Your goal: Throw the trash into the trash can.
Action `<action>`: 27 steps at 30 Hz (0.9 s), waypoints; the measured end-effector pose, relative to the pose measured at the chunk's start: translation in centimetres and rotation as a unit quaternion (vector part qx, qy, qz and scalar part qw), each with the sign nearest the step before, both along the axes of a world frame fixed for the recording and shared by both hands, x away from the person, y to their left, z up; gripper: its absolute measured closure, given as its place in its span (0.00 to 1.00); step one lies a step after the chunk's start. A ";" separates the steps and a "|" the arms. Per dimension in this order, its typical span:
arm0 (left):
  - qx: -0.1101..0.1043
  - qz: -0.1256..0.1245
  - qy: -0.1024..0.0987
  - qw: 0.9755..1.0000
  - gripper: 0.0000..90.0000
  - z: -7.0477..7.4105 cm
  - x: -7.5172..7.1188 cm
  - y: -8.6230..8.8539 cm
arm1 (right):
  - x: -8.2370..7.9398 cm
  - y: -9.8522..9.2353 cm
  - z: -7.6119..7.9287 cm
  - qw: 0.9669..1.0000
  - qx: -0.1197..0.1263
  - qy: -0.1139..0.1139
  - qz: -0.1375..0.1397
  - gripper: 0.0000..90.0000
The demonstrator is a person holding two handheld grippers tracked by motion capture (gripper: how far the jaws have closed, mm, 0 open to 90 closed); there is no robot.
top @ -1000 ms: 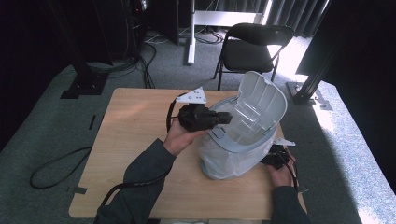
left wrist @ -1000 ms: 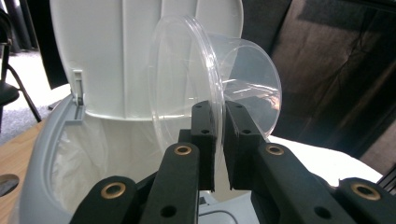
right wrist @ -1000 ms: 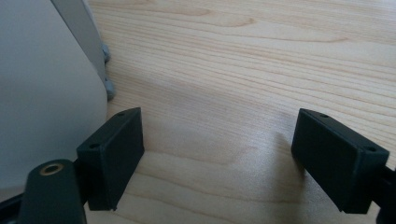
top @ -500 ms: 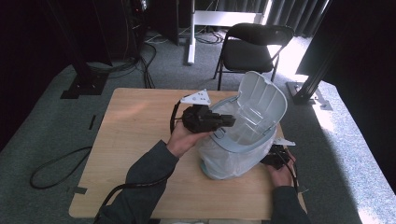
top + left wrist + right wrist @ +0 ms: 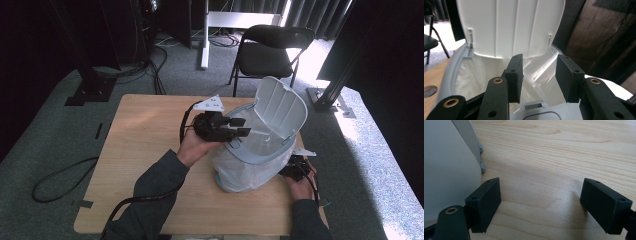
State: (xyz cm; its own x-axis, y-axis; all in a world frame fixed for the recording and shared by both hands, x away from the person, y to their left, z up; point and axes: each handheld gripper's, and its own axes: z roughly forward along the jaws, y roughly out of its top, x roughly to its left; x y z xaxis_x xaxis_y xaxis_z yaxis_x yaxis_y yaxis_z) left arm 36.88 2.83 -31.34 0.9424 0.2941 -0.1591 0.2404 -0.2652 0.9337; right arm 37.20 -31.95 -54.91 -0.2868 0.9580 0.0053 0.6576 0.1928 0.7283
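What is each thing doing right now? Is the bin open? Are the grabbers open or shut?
Bin: upright on the table, lined with a clear bag.
Lid: flipped up, open.
Left gripper: over the bin's rim; its jaws have just been opening, nothing between them.
Right gripper: low beside the bin, jaws open, empty.
Chair: standing behind the table, empty.

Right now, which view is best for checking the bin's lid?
The high view: it shows the whole lid standing open above the bin, with the left gripper at the rim. The left gripper view gives a close look at the lid's ribbed underside and hinges, top cut off. The right gripper view catches just the bin's outer wall.
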 end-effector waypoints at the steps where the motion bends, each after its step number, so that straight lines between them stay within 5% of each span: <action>1: 0.000 0.003 -0.003 1.000 0.64 0.1 0.0 0.1 | 0.0 0.0 0.0 1.000 0.000 0.000 0.000 0.18; 22: -0.004 0.021 -0.020 1.000 0.63 0.7 1.0 1.3 | 0.0 0.0 0.0 1.000 0.000 0.000 0.000 0.18; 27: -0.002 0.027 -0.033 0.999 0.63 1.2 2.4 1.6 | 0.0 0.0 0.0 1.000 0.000 0.000 0.000 0.18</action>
